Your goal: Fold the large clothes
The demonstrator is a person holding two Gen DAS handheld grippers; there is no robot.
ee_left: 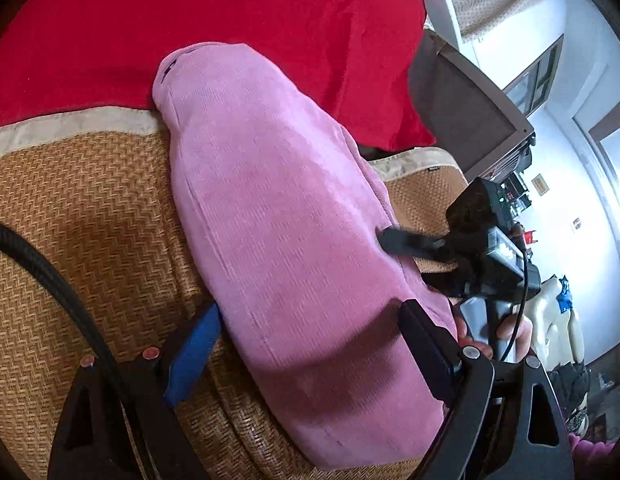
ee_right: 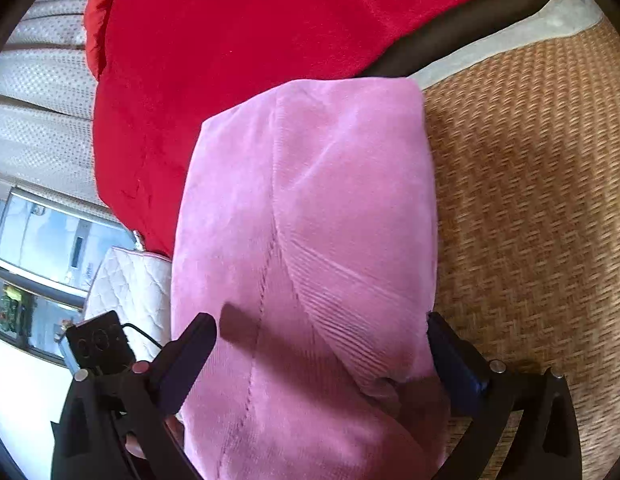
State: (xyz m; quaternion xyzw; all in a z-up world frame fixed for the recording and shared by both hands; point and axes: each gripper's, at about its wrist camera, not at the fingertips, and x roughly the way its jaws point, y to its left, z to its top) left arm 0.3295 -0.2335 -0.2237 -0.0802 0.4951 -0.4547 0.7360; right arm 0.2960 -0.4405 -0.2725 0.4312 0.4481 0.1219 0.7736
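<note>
We're at the release step: pink garment [ee_right: 305,240] lies folded long on the woven mat [ee_right: 530,200], its far end against the red blanket [ee_right: 229,40]. Right gripper [ee_right: 322,344] is spread wide, straddling the near end, pads not pinching. Left gripper [ee_left: 310,328] likewise gapes around it, released. Next we'd likely regrip the near end and fold it toward the far end.
</note>
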